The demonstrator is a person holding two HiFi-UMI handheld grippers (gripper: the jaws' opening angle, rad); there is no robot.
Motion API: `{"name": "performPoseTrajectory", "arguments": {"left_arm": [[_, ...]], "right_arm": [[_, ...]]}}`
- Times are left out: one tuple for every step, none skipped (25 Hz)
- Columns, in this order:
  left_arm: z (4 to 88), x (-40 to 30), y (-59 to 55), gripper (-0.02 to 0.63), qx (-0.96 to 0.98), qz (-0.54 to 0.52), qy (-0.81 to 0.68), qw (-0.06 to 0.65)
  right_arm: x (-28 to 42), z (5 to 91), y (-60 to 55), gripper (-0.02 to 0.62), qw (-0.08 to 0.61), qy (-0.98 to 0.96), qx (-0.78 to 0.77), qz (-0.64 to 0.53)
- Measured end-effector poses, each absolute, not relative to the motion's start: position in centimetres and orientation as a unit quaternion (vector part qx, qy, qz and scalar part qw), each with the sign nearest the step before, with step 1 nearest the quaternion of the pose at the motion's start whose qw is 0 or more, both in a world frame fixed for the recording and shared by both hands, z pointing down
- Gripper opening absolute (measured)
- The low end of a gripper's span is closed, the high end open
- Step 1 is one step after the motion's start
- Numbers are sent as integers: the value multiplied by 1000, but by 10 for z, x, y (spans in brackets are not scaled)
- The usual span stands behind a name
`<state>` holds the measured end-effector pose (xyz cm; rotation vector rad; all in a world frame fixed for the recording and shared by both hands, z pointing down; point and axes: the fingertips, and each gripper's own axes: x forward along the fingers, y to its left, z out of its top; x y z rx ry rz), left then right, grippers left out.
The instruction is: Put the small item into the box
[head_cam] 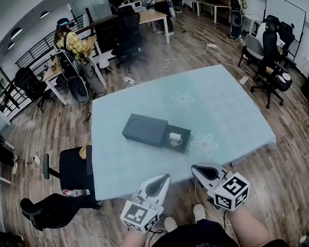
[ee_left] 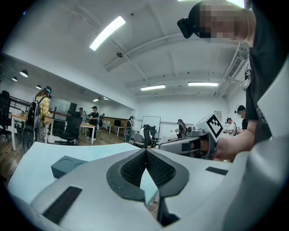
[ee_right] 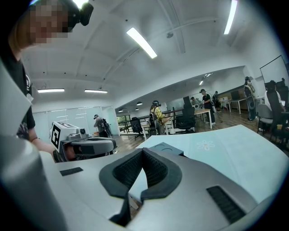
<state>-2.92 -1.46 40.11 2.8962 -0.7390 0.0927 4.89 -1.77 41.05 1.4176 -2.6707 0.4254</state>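
**Both hand-held grippers clenched and empty; one small item in the box's open tray**

Two hand-held grippers show at the near side of the counter (head_cam: 221, 100), short of its edge. The left hand-held gripper (head_cam: 164, 178) is clenched, its jaws meeting at the tips. In its own view the two ribbed pads (ee_left: 131, 169) close on nothing. The right hand-held gripper (head_cam: 195, 168) is clenched the same way and also grasps nothing. The two sit side by side, near each other but not touching.

One dark box (head_cam: 144, 129) lies on the counter ahead of both hand-held grippers and well apart from them. One tray (head_cam: 186, 139) stands slid out of the box's end, on the right hand-held gripper's side. One small white item (head_cam: 175, 139) lies in that tray, ahead of the gap between the two hand-held grippers and touched by neither.

One pale blue cloth (head_cam: 120, 164) covers the counter and carries two flower prints (head_cam: 183, 99). One print lies beyond the box. The other lies just beside the tray, ahead of the right hand-held gripper. One black office chair (head_cam: 69, 172) stands against the counter's edge, to the left of the left hand-held gripper.
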Motion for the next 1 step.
{"name": "performPoseTrajectory", "arguments": {"left_arm": [[401,-29,-15,34,966,32,-247,76]], "right_arm": [[49,411,-18,18,44,-874,463,139]]}}
